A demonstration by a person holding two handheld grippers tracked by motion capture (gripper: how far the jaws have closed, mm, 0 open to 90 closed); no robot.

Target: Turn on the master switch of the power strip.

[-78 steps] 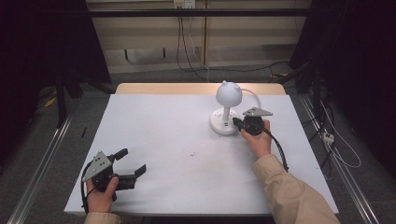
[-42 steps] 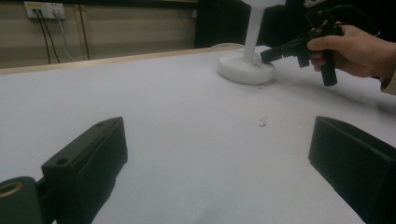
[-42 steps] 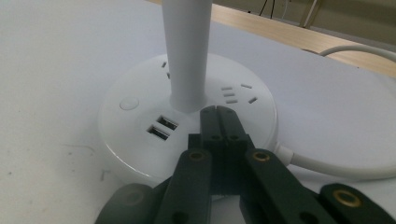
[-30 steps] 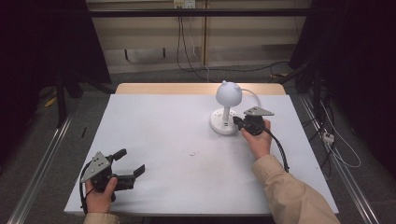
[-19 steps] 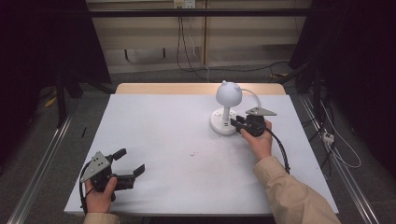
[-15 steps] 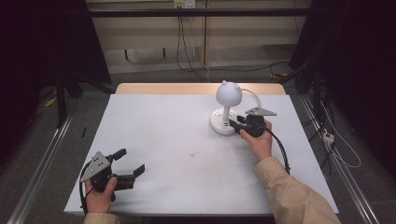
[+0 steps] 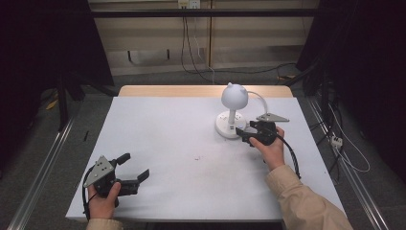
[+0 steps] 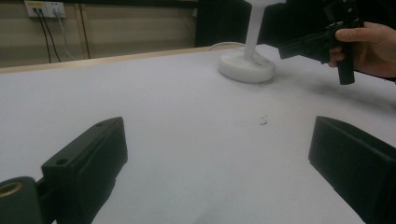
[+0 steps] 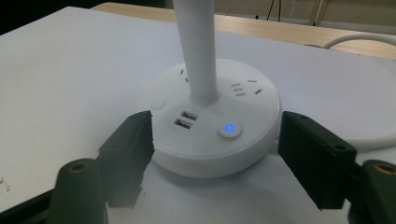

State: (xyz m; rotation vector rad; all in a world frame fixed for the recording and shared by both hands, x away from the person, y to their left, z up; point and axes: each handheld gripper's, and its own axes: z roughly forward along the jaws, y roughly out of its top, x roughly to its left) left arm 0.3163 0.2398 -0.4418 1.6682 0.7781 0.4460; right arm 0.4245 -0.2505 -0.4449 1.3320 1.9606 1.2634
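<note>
A white desk lamp [image 7: 233,97] with a round head stands on its round base [image 7: 228,128] at the table's far right. My right gripper [image 7: 243,134] is open, low by that base on its near right side. In the right gripper view the gripper [image 9: 217,137] has one jaw on each side of the lamp base [image 9: 243,98], close to its rim. A blue-lit button [image 9: 229,129] and two USB ports [image 9: 184,119] sit on the base's top. My left gripper [image 7: 135,166] rests open at the front left, nothing between its jaws [image 8: 219,161].
The white tabletop [image 7: 182,124] has a small dark speck [image 7: 196,157] near its middle. The lamp's white cord [image 7: 259,98] curves off behind it toward the wooden far edge [image 7: 191,90]. Cables lie on the floor behind and to the right.
My right gripper has shifted only slightly, staying at the lamp base. The left gripper has not moved.
</note>
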